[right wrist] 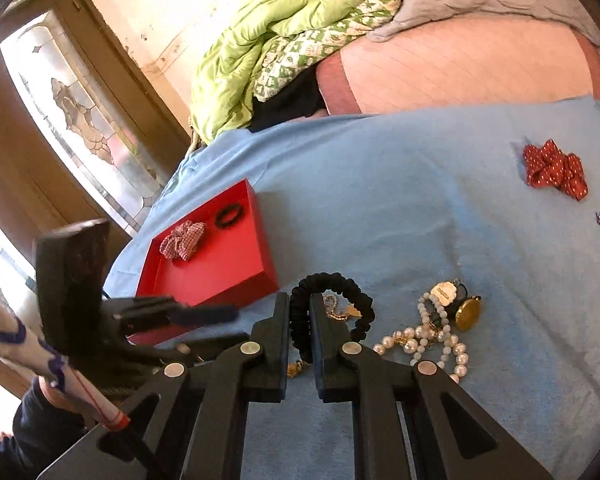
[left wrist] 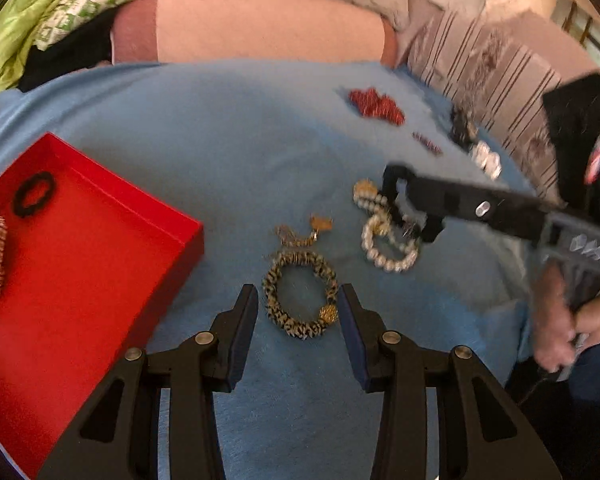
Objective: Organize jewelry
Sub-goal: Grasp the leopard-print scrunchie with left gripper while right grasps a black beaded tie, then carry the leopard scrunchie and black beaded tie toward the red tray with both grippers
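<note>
Right claw (right wrist: 300,320) clamped on coiled black scrunchie (right wrist: 328,284), ridged, looped.

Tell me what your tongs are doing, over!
Right tongs shut on black scrunchie. Left tongs open around leopard bracelet. Red tray waiting, path clear.

Open red rectangular cardboard tray (right wrist: 220,258) lies flat on the blue blanket, holding a red-checked fabric scrunchie (right wrist: 182,239) and a black ring-shaped hair tie (right wrist: 227,216). Right of the tray: a black ruffled scrunchie (right wrist: 332,304) standing on edge, a tangled pearl bead necklace (right wrist: 424,336), a leopard-print beaded bracelet (left wrist: 300,294), flat, and a red polka-dot bow (right wrist: 554,168) farthest off
</note>
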`<move>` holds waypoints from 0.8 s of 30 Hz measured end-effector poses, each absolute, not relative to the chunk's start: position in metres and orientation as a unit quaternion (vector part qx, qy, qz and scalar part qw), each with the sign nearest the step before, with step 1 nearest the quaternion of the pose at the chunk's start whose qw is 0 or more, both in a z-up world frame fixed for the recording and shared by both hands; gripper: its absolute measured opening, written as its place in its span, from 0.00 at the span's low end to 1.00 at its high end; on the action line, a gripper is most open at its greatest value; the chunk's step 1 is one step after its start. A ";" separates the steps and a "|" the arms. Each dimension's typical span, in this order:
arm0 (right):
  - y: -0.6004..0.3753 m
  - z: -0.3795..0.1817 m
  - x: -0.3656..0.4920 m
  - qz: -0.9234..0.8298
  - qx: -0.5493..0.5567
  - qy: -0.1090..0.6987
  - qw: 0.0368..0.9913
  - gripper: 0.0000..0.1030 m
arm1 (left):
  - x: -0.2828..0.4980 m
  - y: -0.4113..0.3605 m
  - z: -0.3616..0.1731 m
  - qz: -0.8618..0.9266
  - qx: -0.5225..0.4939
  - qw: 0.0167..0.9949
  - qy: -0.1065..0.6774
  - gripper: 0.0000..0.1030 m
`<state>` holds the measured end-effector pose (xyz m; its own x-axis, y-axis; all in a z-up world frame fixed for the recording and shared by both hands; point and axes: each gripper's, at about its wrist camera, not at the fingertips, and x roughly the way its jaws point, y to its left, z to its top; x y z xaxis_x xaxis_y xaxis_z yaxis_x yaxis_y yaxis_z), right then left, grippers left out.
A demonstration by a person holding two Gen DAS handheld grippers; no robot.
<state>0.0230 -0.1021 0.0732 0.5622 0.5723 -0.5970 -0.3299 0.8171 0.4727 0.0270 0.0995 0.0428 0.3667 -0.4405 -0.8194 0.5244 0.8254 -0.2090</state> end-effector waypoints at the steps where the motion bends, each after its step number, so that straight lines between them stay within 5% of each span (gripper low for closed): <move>1: -0.100 0.073 0.024 0.260 0.155 0.389 0.870 0.10 | 0.028 0.096 0.039 -0.288 0.049 0.824 0.486 0.38; 6: -0.099 0.074 0.024 0.271 0.158 0.386 0.868 0.10 | 0.036 0.091 0.024 -0.252 0.071 0.827 0.497 0.37; 11: -0.097 0.072 0.024 0.275 0.156 0.385 0.867 0.10 | 0.043 0.086 0.017 -0.229 0.081 0.833 0.497 0.05; 24: -0.119 0.083 0.024 0.233 0.169 0.348 0.892 0.10 | 0.002 0.078 0.106 -0.264 0.039 0.899 0.347 0.05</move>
